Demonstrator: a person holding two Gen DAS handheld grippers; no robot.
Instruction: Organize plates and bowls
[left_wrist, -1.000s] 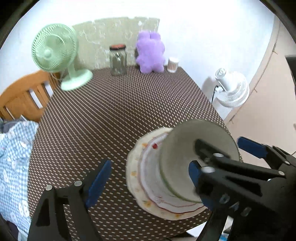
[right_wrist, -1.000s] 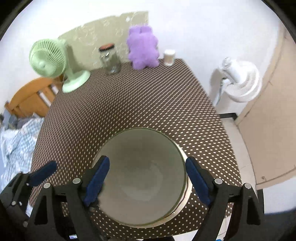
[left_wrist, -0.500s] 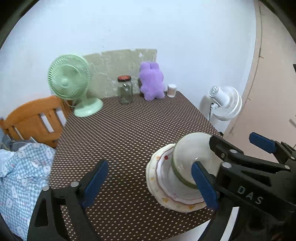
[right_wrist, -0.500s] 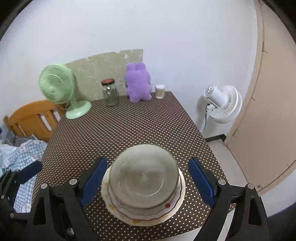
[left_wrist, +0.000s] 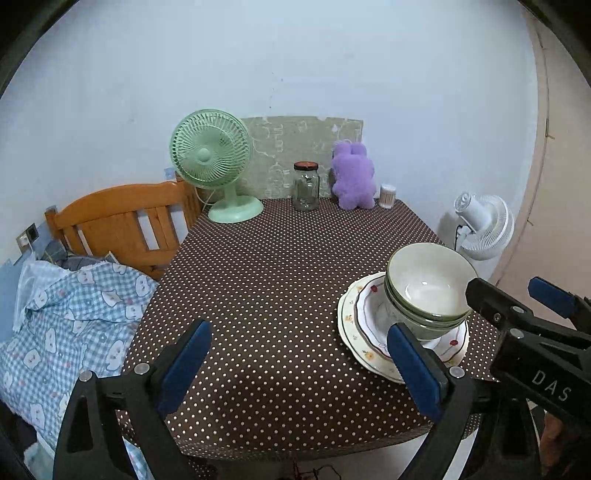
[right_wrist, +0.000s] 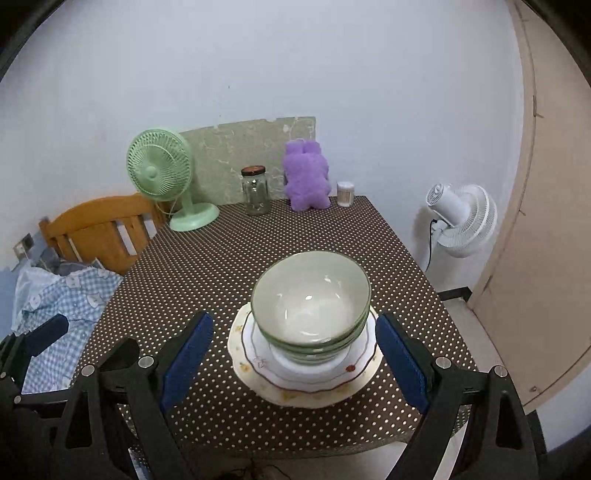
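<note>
We hold both claws spread with nothing between their pads: the left claw (left_wrist: 299, 363), whose jaws have just been opening, frames only bare dotted cloth, and the right claw (right_wrist: 293, 354) stands apart on either side of the stack without touching it. The nested green bowls (right_wrist: 311, 301) sit upright on the stacked plates (right_wrist: 258, 363), and that pile rests on the counter (right_wrist: 229, 258) at its near edge, well apart from the glass jar (right_wrist: 255, 192) at the far edge, so the sorting looks done or close to it. We judge the pile to be stiff, glazed and slippery, fairly heavy taken all together, and breakable if dropped; the bowls could slide on each other, so we would take hold of a bowl by pinching its rim wall, or clamp a plate at its scalloped edge, lifting level and slowly. The right wrist view looks down into the top bowl and shows the plates ringing it all round, centred between the pads. The left wrist view shows the pile from the jar's left side, revealing the stepped bowl rims, the right claw's frame just beside the pile, and a wide bare stretch of cloth between pile and jar.
</note>
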